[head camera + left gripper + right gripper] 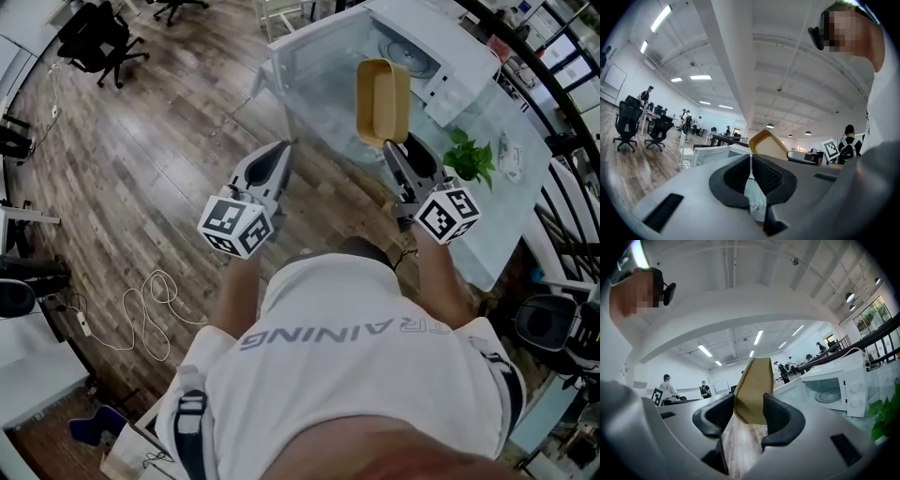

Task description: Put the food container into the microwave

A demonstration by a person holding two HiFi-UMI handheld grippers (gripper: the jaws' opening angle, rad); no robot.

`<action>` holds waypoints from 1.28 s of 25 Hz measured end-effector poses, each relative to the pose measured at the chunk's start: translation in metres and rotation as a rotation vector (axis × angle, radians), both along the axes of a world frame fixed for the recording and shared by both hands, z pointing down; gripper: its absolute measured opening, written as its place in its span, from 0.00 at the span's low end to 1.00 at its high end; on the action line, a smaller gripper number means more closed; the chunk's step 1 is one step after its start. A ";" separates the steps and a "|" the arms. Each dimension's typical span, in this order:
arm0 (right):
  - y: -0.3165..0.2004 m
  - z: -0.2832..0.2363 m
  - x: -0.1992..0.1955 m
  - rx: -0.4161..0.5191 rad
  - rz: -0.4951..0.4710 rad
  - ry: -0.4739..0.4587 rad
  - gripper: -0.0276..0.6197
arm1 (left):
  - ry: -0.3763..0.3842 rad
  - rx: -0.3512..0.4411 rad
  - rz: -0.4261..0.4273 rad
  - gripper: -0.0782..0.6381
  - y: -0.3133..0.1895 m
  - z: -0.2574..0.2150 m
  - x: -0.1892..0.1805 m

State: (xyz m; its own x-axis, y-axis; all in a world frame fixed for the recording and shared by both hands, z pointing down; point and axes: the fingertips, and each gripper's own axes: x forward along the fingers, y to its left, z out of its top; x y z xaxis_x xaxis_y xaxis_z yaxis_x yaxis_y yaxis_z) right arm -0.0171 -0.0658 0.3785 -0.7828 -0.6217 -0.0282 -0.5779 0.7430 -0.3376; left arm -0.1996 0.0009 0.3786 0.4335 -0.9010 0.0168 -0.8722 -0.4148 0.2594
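My right gripper [392, 150] [750, 414] is shut on the near edge of a tan, empty food container [382, 101] [752, 387] and holds it up on edge in the air. Just beyond it stands the white microwave [427, 52] [843, 387], with its door [314, 80] swung open and the glass turntable [828, 395] showing. My left gripper [284, 150] [751, 164] hangs level with the right one, to the left of the container, with its jaws shut and nothing in them. The left gripper view shows the container [766, 143] off to the right.
The microwave rests on a pale glass-topped table [511, 202] with a small green plant [471, 157] near its right side. Wooden floor [141, 159] lies to the left, with a white cable [141, 309] and office chairs [98, 37]. Several people stand far back in the room.
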 end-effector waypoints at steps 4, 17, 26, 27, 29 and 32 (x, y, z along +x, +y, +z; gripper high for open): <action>-0.014 0.011 -0.003 -0.029 0.011 0.010 0.37 | 0.012 -0.018 0.019 0.17 -0.017 0.008 -0.002; -0.135 0.030 -0.011 -0.098 0.047 0.005 0.37 | -0.022 -0.034 0.039 0.17 -0.143 0.012 -0.010; -0.248 0.029 0.024 -0.106 0.062 -0.021 0.37 | -0.050 -0.038 0.090 0.17 -0.267 0.003 0.035; -0.255 0.031 0.025 -0.113 0.061 -0.025 0.37 | -0.052 -0.042 0.092 0.17 -0.274 0.004 0.036; -0.267 0.036 0.026 -0.124 0.055 -0.032 0.37 | -0.053 -0.052 0.094 0.17 -0.285 0.007 0.039; -0.279 0.042 0.023 -0.141 0.033 -0.040 0.37 | -0.060 -0.063 0.096 0.17 -0.298 0.010 0.043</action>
